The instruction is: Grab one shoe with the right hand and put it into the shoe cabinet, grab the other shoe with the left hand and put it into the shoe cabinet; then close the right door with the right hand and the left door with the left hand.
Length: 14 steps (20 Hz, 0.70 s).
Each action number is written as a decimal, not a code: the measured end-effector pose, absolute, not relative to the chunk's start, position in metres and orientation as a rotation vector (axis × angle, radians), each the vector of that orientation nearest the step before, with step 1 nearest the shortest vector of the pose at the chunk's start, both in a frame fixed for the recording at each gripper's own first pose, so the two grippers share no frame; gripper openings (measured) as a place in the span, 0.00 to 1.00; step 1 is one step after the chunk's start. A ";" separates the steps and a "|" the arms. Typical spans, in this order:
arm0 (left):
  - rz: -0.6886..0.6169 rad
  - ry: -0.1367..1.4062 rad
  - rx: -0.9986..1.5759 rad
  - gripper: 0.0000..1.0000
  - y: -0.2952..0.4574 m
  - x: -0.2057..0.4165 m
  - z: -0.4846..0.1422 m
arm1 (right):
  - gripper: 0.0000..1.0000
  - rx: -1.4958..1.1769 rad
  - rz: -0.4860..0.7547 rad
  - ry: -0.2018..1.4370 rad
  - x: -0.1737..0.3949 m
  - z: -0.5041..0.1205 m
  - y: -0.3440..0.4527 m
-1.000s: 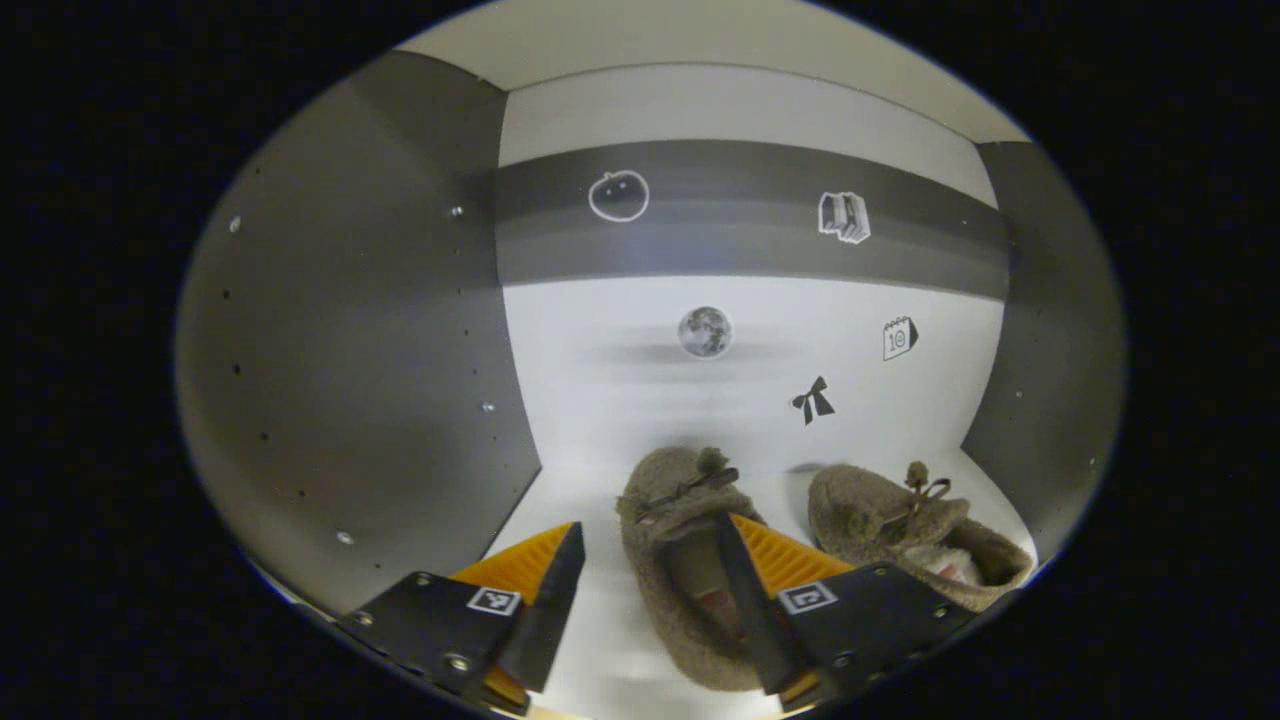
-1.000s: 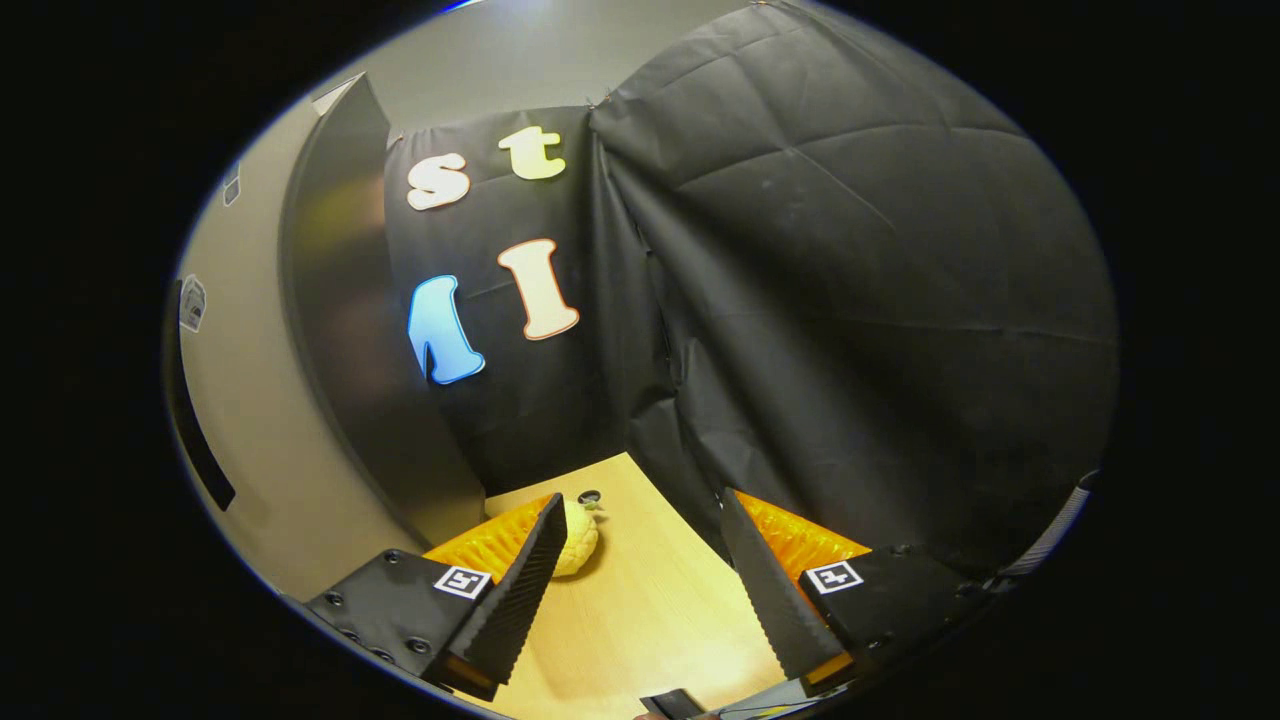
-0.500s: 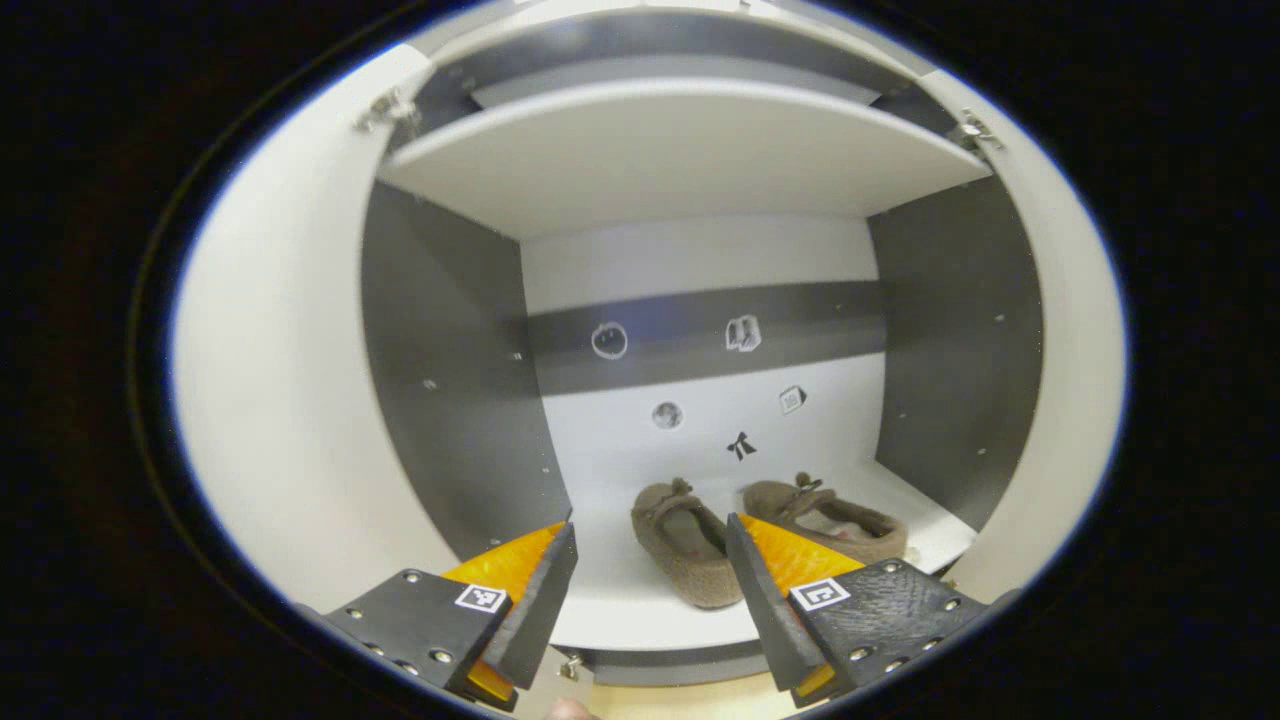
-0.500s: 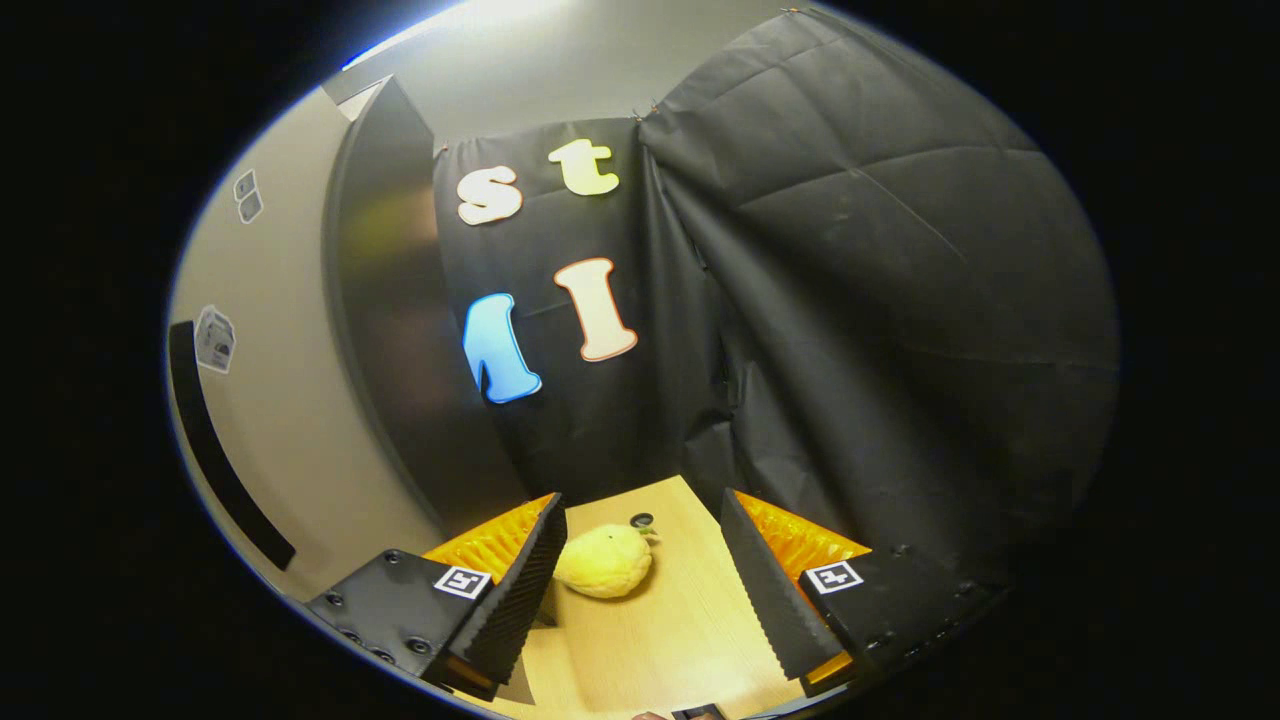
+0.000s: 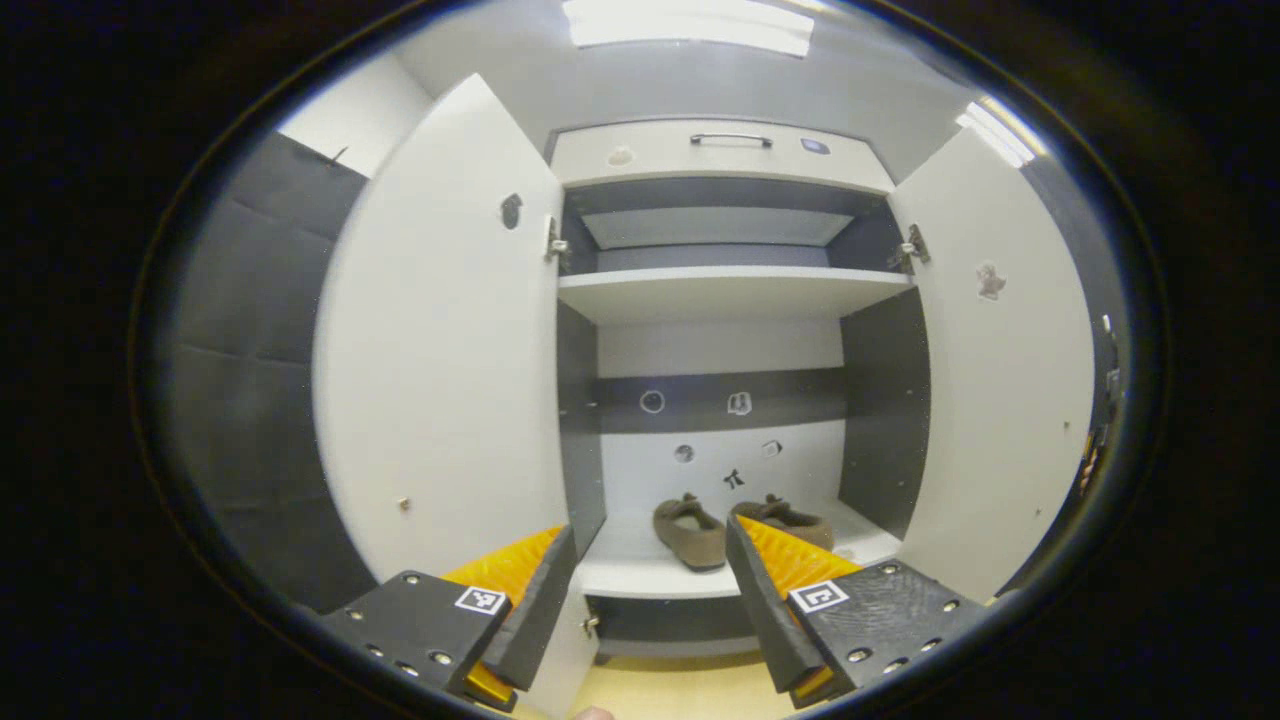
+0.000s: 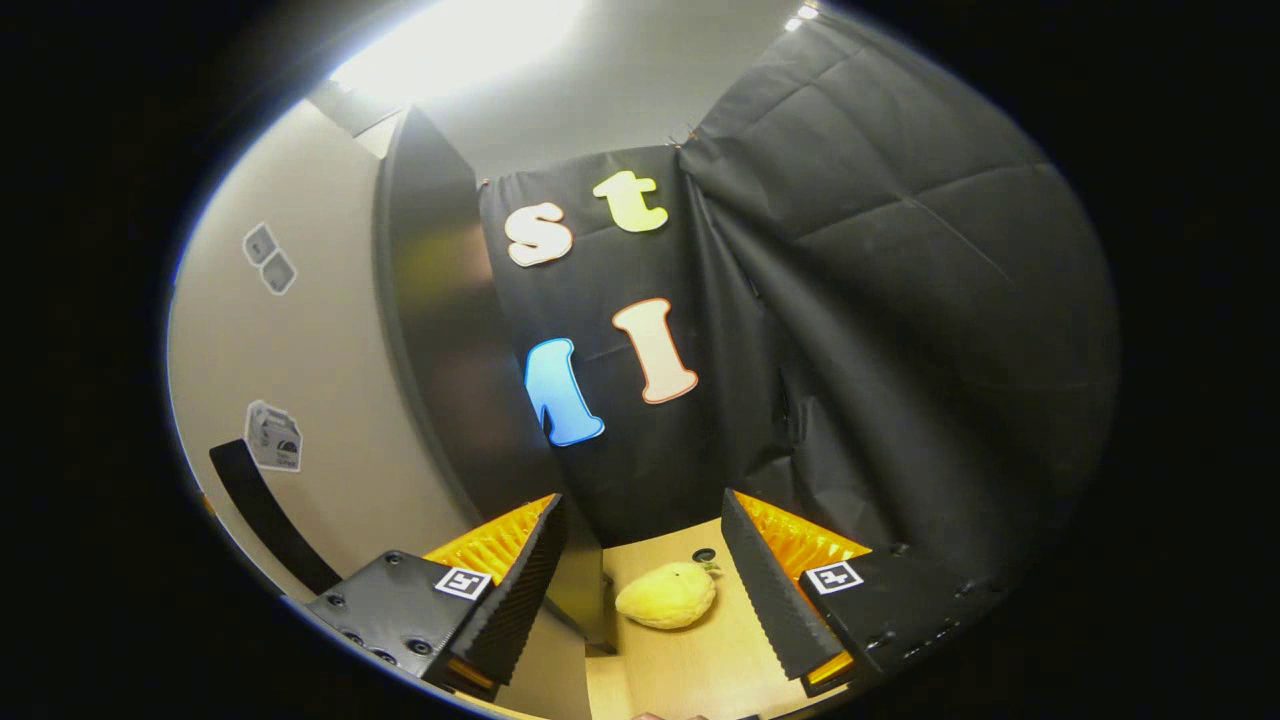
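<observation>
Black cloth is hanging down the far left of my left gripper view, and beside it the shoe cabinet (image 5: 722, 300) is standing with both doors swung wide. I am seeing the left door (image 5: 440, 340) as a broad white panel with a small dark sticker near its top; the right door (image 5: 1000, 370) is mirroring it on the other side. My left gripper (image 5: 650, 590) is hovering in front of the cabinet with its fingers spread apart and nothing between them. On the bottom shelf, the left shoe (image 5: 690, 532) is lying toward the shelf's middle, toe pointing inward. The right shoe (image 5: 790, 520) is lying just beside it, and my gripper's right finger is covering its near part. Small stickers on the back wall are too tiny for me to make out. A top drawer (image 5: 720, 152) with a dark handle is sitting above the shelves.

In my right gripper view, a door's outer face (image 6: 330, 380) is filling the left, and I am unsure which door it is. My right gripper (image 6: 640, 600) is also holding its fingers apart, gripping nothing. Between them, on the wooden floor (image 6: 690, 660), a yellow plush toy (image 6: 667, 607) is lying near the cloth wall, with a small dark round thing (image 6: 704, 554) just behind it that I cannot identify.
</observation>
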<state>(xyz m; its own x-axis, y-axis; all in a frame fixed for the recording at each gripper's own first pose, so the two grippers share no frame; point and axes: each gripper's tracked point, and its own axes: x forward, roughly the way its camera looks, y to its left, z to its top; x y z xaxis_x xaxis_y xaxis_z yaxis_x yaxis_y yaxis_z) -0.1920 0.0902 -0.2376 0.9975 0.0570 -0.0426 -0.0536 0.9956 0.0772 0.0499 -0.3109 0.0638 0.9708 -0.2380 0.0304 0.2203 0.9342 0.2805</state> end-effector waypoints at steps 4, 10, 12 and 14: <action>0.115 0.054 0.000 0.93 0.111 -0.225 -0.258 | 0.98 0.214 -0.196 -0.070 0.039 0.076 -0.281; 0.066 0.092 -0.050 0.94 0.119 -0.214 -0.270 | 0.98 0.228 -0.163 -0.117 0.019 0.103 -0.235; 0.047 0.098 -0.036 0.94 0.119 -0.213 -0.268 | 0.97 0.209 -0.232 -0.119 0.013 0.103 -0.240; 0.016 0.105 -0.020 0.94 0.117 -0.211 -0.264 | 0.97 0.215 -0.263 -0.127 0.007 0.108 -0.232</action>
<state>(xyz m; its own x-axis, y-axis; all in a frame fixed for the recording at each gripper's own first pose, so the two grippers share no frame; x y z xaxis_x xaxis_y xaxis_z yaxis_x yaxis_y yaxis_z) -0.2113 0.1169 -0.2643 0.9944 0.0154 -0.1047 -0.0175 0.9997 -0.0196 0.0074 -0.2320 0.1083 0.9577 -0.2711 0.0966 0.2441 0.9429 0.2266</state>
